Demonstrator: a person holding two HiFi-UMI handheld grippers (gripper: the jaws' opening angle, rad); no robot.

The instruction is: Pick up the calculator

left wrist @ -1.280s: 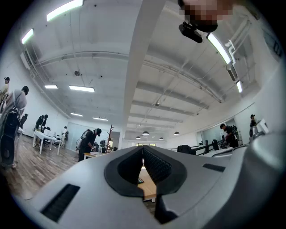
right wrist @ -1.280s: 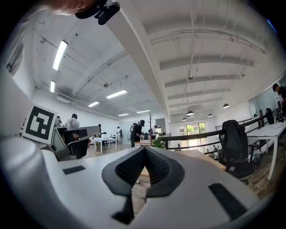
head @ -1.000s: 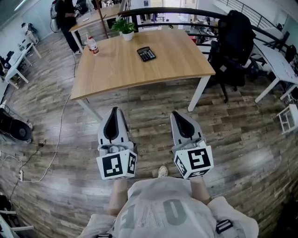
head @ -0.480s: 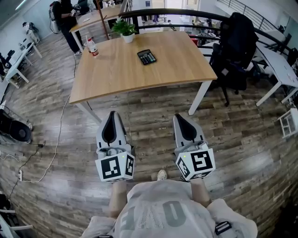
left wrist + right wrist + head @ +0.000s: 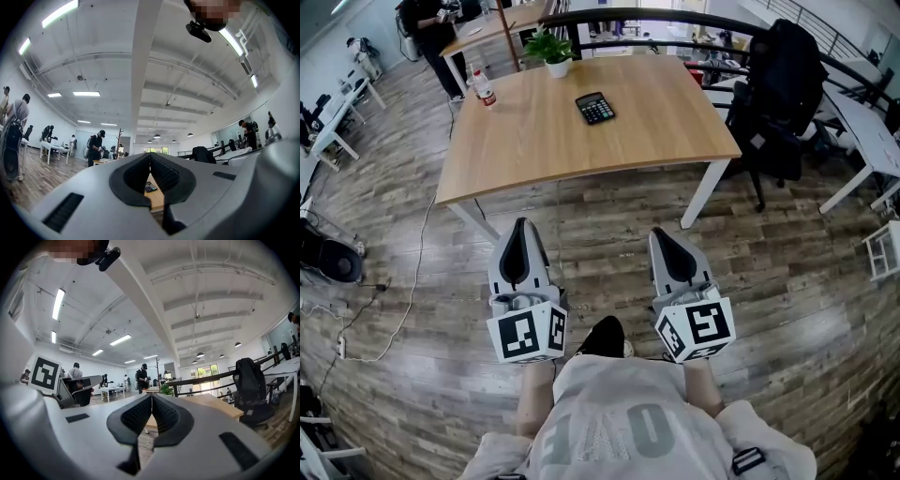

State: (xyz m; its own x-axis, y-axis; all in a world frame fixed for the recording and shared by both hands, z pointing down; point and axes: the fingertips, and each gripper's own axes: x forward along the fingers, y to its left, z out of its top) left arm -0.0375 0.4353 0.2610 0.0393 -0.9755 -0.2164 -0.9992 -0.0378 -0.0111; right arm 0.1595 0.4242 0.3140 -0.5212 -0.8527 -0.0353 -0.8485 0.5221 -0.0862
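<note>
A black calculator (image 5: 594,108) lies flat on the far middle of a wooden table (image 5: 581,150). Both grippers hang over the floor on the near side of that table, well short of it. My left gripper (image 5: 521,225) has its jaws together with nothing between them. My right gripper (image 5: 661,234) is also shut and empty. In the left gripper view the calculator (image 5: 150,187) shows small through the hollow behind the tips of the left gripper (image 5: 150,155). The right gripper view shows the right gripper (image 5: 152,395) closed, with the table's edge (image 5: 211,404) ahead.
A potted plant (image 5: 549,49) and a plastic bottle (image 5: 484,90) stand at the table's far edge. A dark office chair with a coat (image 5: 776,84) sits at the table's right. A person (image 5: 431,33) stands beyond the far left corner. My black shoe (image 5: 602,336) shows between the grippers.
The table sits slightly nearer in the head view. My black shoe has stepped forward between the grippers. Both grippers stay shut.
</note>
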